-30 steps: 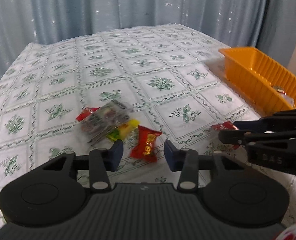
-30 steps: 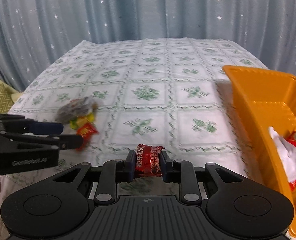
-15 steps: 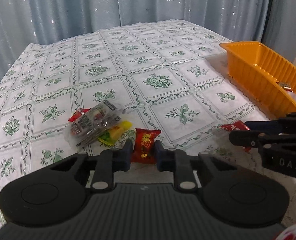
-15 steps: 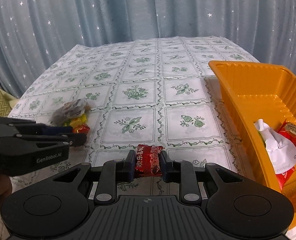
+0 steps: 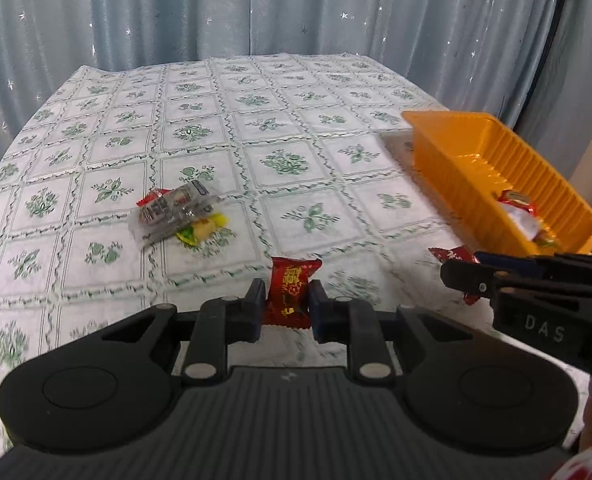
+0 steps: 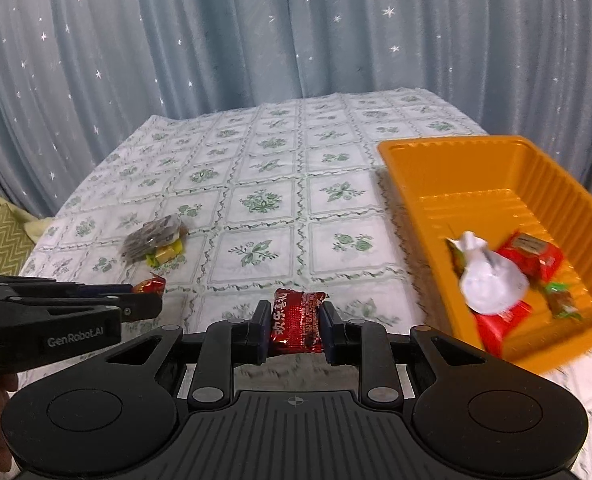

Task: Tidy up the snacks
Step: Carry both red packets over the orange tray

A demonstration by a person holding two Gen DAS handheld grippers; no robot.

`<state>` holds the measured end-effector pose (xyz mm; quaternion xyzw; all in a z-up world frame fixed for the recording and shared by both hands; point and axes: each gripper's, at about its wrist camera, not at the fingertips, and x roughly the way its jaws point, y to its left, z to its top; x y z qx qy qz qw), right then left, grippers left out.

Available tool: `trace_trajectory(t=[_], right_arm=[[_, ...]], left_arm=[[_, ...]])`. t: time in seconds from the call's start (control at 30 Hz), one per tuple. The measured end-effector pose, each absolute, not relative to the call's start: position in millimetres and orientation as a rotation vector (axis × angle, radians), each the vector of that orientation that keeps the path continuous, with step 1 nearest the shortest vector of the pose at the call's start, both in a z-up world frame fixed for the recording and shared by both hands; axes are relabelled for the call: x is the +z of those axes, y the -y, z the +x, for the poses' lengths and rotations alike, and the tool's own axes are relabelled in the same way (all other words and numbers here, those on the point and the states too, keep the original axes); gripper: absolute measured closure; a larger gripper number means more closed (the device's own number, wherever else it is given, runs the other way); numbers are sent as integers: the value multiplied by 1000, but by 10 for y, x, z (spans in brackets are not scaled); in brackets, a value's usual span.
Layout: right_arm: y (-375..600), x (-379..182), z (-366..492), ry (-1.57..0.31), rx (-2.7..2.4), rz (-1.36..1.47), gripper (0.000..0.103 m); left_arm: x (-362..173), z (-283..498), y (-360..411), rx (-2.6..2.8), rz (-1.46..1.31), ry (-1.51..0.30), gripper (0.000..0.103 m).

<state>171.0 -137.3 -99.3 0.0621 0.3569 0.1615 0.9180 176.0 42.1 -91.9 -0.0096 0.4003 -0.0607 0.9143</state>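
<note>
My left gripper (image 5: 286, 306) is shut on a red candy packet (image 5: 290, 290) and holds it above the tablecloth. My right gripper (image 6: 294, 326) is shut on a dark red snack packet (image 6: 296, 322), lifted beside the orange tray (image 6: 411, 184). The tray holds several snacks, among them a white packet (image 6: 489, 278) and a red packet (image 6: 533, 256). A clear packet (image 5: 172, 214) lies on a yellow-green candy (image 5: 202, 230) on the cloth, left of centre. The right gripper also shows in the left wrist view (image 5: 461, 274), and the left gripper in the right wrist view (image 6: 146, 298).
The table has a white cloth with green flowers (image 5: 280, 160). Blue star-patterned curtains (image 6: 256, 40) hang behind it. The orange tray also shows in the left wrist view (image 5: 447, 148), at the table's right edge. A yellow-green zigzag cushion (image 6: 0, 240) lies off the left edge.
My left gripper closed on the red candy packet and lifted it away from the pile. My right gripper rose with its dark red packet and moved nearer the orange tray.
</note>
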Motion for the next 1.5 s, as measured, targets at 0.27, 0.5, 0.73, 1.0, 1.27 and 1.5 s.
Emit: trace_trajectory(t=[0.27,0.5,0.73,1.0,1.27,1.5], right_arm=[[1620,-824,1357,-719,305,148,77],[1787,-696,1148,-703,294,160,77],[1899,-597,1020,-686,288,167,77],[2047,-508,921,-669,270,186,77],[2292,-438,898,-656,221,206,77],[2587,-419,921,-652,155,223,77]], left_arm=[[-725,1424,-212,-130,-68,-822,83],[-580,1223,-54,-138,-77,-814,83],[-452,1123,59,-146,-69,-798,83],[-342,1083,198,-170,-58,-785,83],[-280,1126,413,-217,-49,-782,83],[-254,1225,675,-278,-53,-786,83]])
